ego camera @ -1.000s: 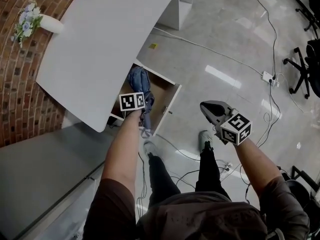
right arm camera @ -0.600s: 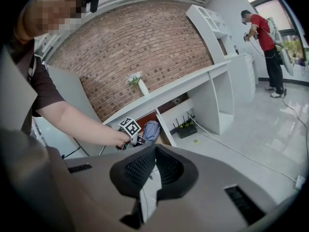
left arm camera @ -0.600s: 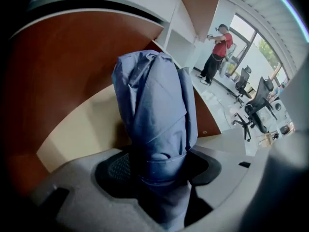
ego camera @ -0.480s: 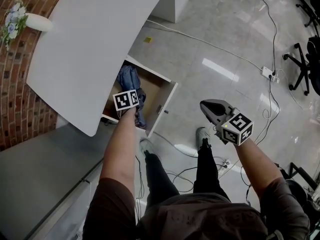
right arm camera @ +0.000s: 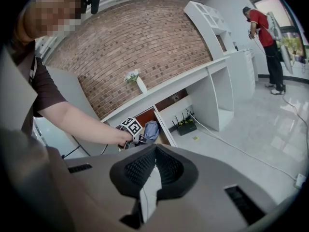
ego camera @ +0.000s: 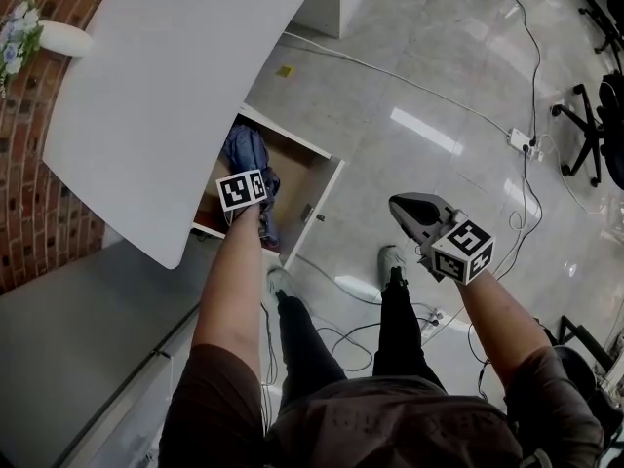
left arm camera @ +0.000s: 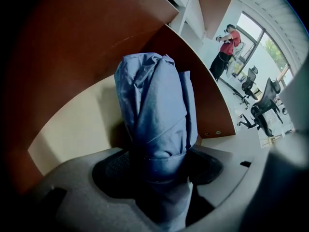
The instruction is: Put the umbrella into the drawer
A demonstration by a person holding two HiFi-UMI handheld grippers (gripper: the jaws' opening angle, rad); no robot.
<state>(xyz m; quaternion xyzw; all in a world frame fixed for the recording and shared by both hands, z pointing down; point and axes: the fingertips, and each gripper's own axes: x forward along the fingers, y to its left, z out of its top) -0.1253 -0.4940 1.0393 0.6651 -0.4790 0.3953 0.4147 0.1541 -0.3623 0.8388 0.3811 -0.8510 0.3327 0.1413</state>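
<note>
The folded blue umbrella [ego camera: 248, 152] stands on end inside the open wooden drawer [ego camera: 326, 189] under the white desk. My left gripper [ego camera: 244, 192] reaches down into that drawer. In the left gripper view the umbrella [left arm camera: 157, 115] fills the space between the dark pads of the left gripper [left arm camera: 157, 167], whose jaws are opening while the fabric still touches both pads. My right gripper [ego camera: 400, 206] hangs over the floor to the right of the drawer, shut and holding nothing. The right gripper view shows its pads together [right arm camera: 153, 151], with the umbrella [right arm camera: 151, 130] far ahead.
The curved white desk top [ego camera: 175, 86] overhangs the drawer's back half. A flower vase [ego camera: 60, 37] stands on it by the brick wall. Cables and a power strip [ego camera: 522, 147] lie on the floor; an office chair [ego camera: 595, 115] is at right. My feet [ego camera: 390, 259] are near the drawer.
My left gripper has sunk deeper into the drawer with the umbrella. The right gripper has stayed about where it was.
</note>
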